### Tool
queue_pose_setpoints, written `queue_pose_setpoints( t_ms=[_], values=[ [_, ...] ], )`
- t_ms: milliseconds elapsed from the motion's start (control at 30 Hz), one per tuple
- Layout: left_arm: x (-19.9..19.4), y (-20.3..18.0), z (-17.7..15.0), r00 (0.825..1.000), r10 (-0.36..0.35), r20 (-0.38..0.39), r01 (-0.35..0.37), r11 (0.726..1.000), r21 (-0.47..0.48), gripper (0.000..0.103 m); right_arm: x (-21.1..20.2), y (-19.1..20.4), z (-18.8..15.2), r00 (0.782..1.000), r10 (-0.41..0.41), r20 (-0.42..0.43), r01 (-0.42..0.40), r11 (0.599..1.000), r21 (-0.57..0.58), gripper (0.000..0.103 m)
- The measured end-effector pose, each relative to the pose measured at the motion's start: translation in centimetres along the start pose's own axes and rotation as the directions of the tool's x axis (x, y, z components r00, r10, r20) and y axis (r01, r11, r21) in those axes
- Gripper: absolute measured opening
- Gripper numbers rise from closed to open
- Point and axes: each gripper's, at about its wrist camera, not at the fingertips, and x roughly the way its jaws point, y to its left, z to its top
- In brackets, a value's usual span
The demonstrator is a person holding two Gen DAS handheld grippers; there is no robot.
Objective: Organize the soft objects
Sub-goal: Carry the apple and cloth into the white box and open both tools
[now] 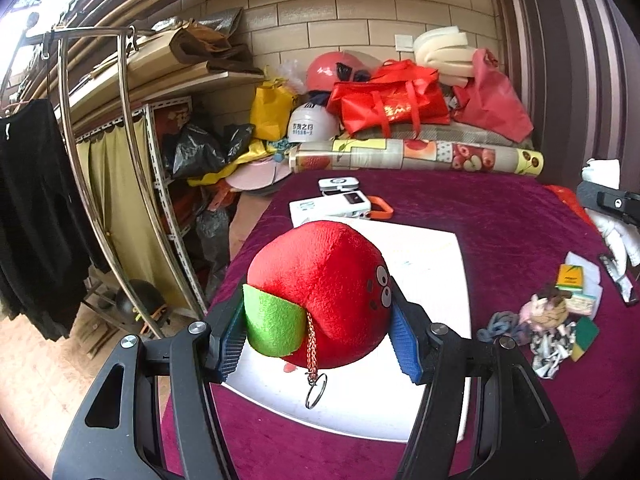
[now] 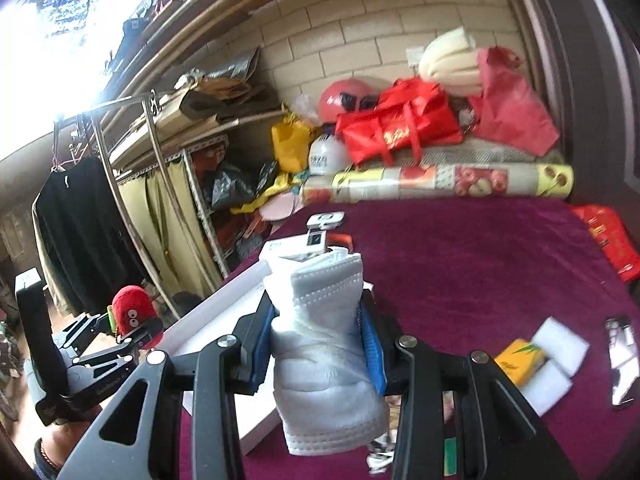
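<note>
My left claw grips red plush apple above white tray on purple worktop — my right claw clamps folded white masks, lifted off worktop.

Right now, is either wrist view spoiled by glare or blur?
Left wrist view: sharp, evenly lit, red plush toy crisp, only fisheye bending at the edges. Right wrist view: window glare blows out the upper left, background slightly smeared, white cloth bundle still readable.
</note>
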Motion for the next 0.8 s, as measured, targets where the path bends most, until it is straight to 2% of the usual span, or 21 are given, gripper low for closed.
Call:
queue_pose_setpoints(
  t_ms=[167,267,367,467,667,733,767,800],
  values=[
    [2.2,0.4,0.2,0.999,0.023,-0.034,-0.023,1.0,0.004,0.062,3.3,1.2,-0.4,0.996,0.042,-0.079,-0.041,0.999,0.007,0.039],
    [4.7,0.6,0.3,0.996,0.014,-0.085,-0.014,1.0,-0.001,0.063,6.4,2.1,-1.0,0.985,0.082,-0.15,-0.079,0.997,0.028,0.039],
    [7.9,1.0,0.5,0.985,-0.069,-0.16,0.062,0.997,-0.051,0.063,9.5,2.6,-2.1,0.965,0.134,-0.224,-0.12,0.99,0.073,0.039],
    [10.3,1.7,0.5,0.97,-0.114,-0.214,0.09,0.989,-0.117,0.063,12.3,2.9,-3.4,0.949,0.149,-0.277,-0.125,0.987,0.1,0.039],
    [12.0,1.7,0.1,0.97,-0.062,-0.237,0.036,0.993,-0.11,0.067,14.6,3.5,-4.3,0.946,0.141,-0.294,-0.114,0.988,0.106,0.041],
    [12.3,2.1,-0.1,0.972,-0.026,-0.235,0.0,0.994,-0.112,0.076,15.0,3.5,-4.3,0.947,0.144,-0.287,-0.116,0.987,0.114,0.042],
    [12.3,2.3,-0.3,0.974,0.001,-0.226,-0.027,0.993,-0.113,0.083,15.1,3.5,-4.2,0.946,0.15,-0.288,-0.12,0.986,0.118,0.051],
    [12.2,2.6,-0.3,0.976,0.024,-0.218,-0.05,0.992,-0.113,0.099,15.1,3.5,-4.3,0.947,0.146,-0.286,-0.117,0.986,0.116,0.075]
  ],
)
